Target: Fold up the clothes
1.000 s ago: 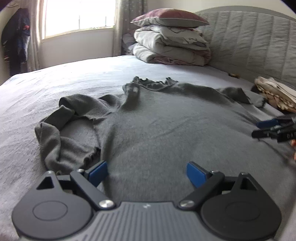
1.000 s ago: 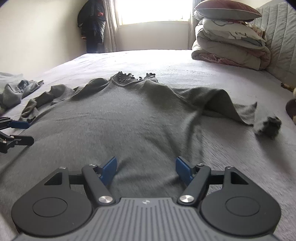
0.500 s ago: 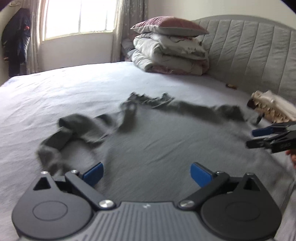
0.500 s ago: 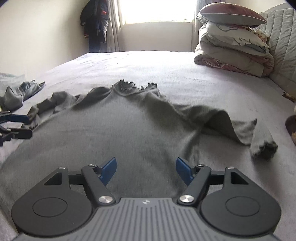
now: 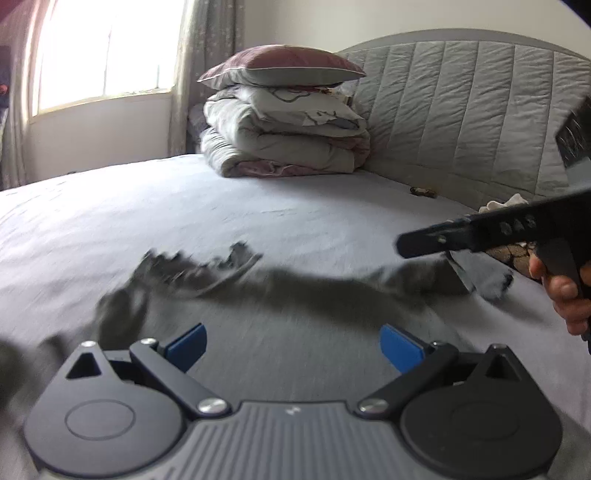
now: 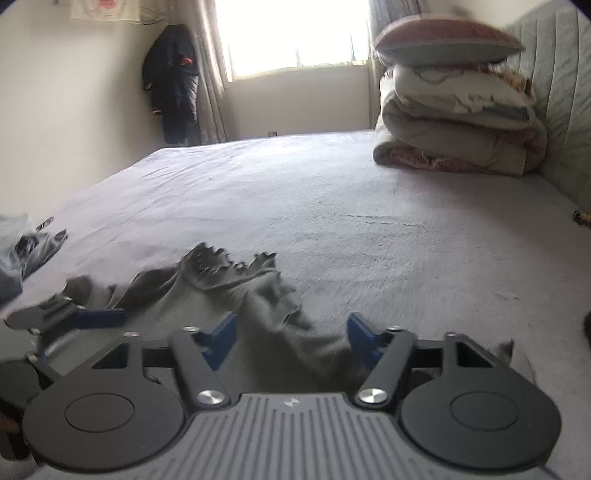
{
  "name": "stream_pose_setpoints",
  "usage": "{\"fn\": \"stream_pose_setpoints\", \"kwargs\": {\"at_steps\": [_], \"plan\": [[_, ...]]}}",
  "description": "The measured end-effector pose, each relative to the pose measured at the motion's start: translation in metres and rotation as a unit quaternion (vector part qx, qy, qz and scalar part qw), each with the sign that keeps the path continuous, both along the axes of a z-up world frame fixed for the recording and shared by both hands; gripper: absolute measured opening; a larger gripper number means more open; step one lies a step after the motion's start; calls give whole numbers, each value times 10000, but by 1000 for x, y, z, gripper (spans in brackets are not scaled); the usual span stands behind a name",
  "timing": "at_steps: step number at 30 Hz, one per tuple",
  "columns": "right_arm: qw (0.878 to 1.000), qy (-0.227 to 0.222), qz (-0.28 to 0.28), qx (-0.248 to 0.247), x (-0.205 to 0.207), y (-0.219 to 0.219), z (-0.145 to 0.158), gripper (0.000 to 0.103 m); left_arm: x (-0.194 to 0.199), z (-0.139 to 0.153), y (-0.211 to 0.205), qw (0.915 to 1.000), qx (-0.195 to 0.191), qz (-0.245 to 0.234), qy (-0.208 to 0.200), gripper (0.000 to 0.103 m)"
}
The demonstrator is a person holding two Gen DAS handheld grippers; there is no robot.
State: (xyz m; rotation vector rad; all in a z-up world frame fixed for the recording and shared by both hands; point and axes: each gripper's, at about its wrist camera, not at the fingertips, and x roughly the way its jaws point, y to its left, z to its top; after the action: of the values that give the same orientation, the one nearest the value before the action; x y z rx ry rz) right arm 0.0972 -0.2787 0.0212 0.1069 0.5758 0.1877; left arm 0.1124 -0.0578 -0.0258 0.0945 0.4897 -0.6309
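Grey ruffle-neck top (image 6: 258, 295) bunched on the bed (image 6: 332, 206), no readable label anywhere. Left gripper (image 5: 293, 345) wide open over it; right gripper (image 6: 290, 334) just narrowing, cloth between, pads not pressing.

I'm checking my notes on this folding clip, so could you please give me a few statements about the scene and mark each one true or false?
1. The grey top lies on the bed. True.
2. A pillow tops the folded bedding stack by the headboard. True.
3. The left hand-held gripper is clamped shut. False: its blue pads stand wide apart.
4. A dark jacket hangs in the corner beside the window. True.
5. The grey top is already neatly folded. False: it lies rumpled, sleeves out.
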Motion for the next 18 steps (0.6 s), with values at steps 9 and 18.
{"fn": "stream_pose_setpoints", "kwargs": {"at_steps": [9, 18], "plan": [[9955, 852, 297, 276, 83, -15, -22, 28, 66, -22, -38, 9978, -95, -579, 307, 100], [9862, 1332, 955, 216, 122, 4, -51, 29, 69, -42, -53, 9957, 459, -466, 655, 103]]}}
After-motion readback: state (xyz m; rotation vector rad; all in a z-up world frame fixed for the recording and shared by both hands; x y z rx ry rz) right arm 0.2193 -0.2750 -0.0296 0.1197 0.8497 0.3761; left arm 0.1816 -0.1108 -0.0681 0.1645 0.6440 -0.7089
